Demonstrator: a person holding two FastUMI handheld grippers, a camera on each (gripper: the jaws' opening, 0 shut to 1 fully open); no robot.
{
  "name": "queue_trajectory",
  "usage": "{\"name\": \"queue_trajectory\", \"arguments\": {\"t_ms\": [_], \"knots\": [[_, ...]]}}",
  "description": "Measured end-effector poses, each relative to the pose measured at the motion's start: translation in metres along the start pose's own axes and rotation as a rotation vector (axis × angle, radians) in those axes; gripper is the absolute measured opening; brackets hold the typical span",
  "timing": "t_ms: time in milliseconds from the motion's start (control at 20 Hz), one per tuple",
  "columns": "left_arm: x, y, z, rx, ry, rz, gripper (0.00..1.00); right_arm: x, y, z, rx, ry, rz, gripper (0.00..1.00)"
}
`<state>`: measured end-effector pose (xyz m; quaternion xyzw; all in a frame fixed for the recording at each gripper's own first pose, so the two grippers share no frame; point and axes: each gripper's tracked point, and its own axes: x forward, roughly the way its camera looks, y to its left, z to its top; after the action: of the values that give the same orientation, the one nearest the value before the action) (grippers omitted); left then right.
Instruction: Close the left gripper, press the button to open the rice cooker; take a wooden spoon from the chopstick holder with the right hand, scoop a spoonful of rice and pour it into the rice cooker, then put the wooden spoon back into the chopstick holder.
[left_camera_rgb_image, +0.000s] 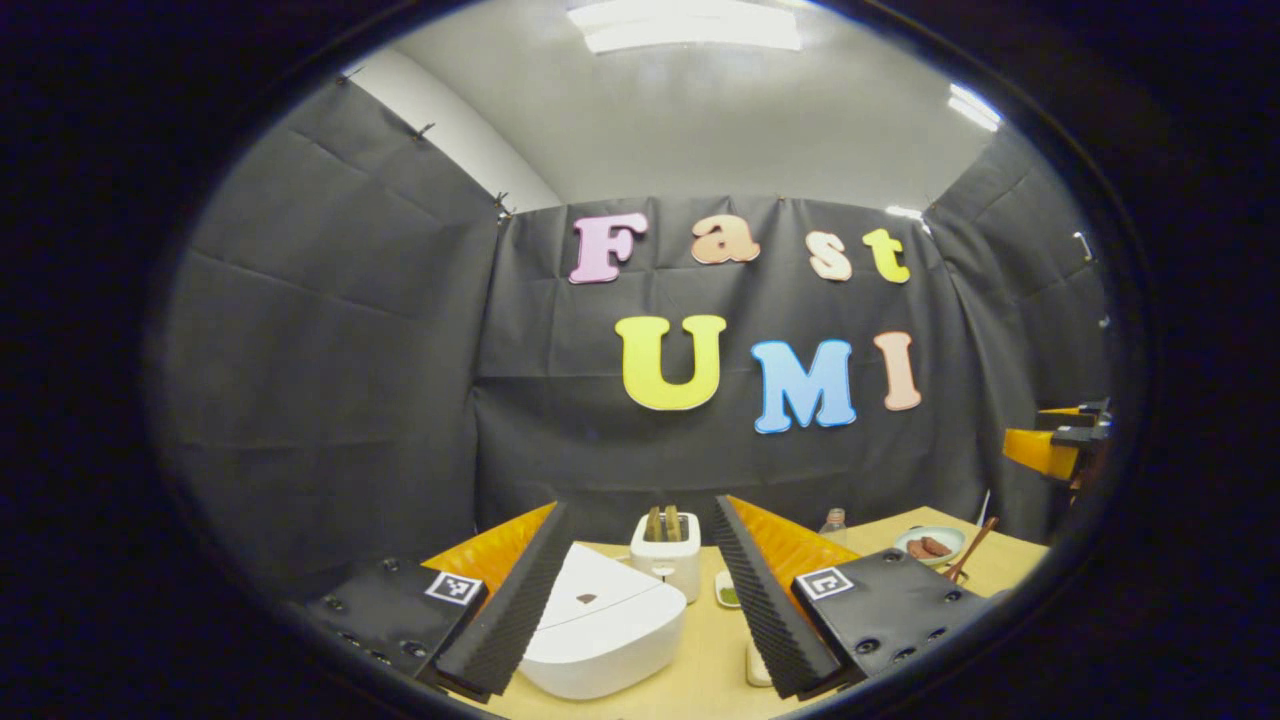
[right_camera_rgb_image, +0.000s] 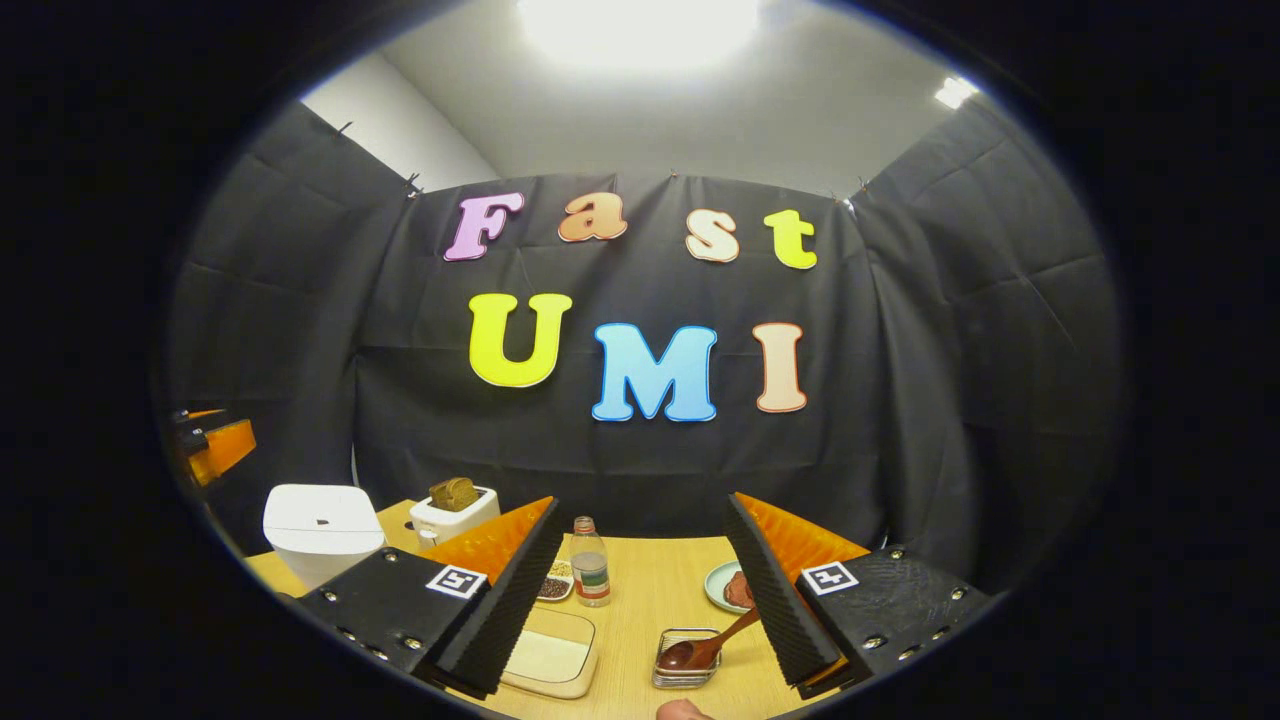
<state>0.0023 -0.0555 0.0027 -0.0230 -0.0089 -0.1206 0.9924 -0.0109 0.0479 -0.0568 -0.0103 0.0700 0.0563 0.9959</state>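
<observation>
Rice cooker (left_camera_rgb_image: 600, 625) sat lid-down, lower centre, between spread left tongs (left_camera_rgb_image: 640, 590). Right tongs (right_camera_rgb_image: 640, 590) spread; wooden spoon (right_camera_rgb_image: 712, 643) in chopstick holder (right_camera_rgb_image: 686, 660), lower centre. Spoon likely light, stiff: pinch handle.

bright ceiling lights (right_camera_rgb_image: 640, 25) glare overhead; sharp focus, fisheye-bent edges.

On the table (right_camera_rgb_image: 640, 600) I count one white rice cooker (right_camera_rgb_image: 320, 530) at the lower left of the right gripper view, one toaster (right_camera_rgb_image: 452, 515) with two slices of bread (left_camera_rgb_image: 662, 523), one bottle (right_camera_rgb_image: 590, 562), one wooden spoon (right_camera_rgb_image: 705, 648) in one wire chopstick holder (right_camera_rgb_image: 685, 668), one plate (left_camera_rgb_image: 930, 545), one shallow rice tray (right_camera_rgb_image: 548, 655), and two grippers: left gripper (left_camera_rgb_image: 635, 590), right gripper (right_camera_rgb_image: 645, 590).
</observation>
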Motion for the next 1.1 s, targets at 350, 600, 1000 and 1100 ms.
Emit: {"name": "queue_trajectory", "arguments": {"t_ms": [350, 600, 1000, 1100], "knots": [[-0.005, -0.013, 0.013, 0.011, -0.035, -0.017, 0.98, -0.005, 0.014, 0.004, 0.009, -0.017, 0.029, 0.99], [-0.010, -0.016, 0.031, -0.002, -0.065, -0.014, 0.98, -0.009, 0.021, -0.003, 0.043, -0.024, 0.039, 0.98], [-0.021, -0.015, 0.027, -0.002, -0.061, -0.022, 0.98, -0.012, 0.019, 0.013, 0.048, -0.065, 0.044, 0.99], [-0.021, -0.015, 0.027, -0.012, -0.063, -0.026, 0.99, -0.014, 0.020, 0.017, 0.042, -0.073, 0.040, 0.99]]}}
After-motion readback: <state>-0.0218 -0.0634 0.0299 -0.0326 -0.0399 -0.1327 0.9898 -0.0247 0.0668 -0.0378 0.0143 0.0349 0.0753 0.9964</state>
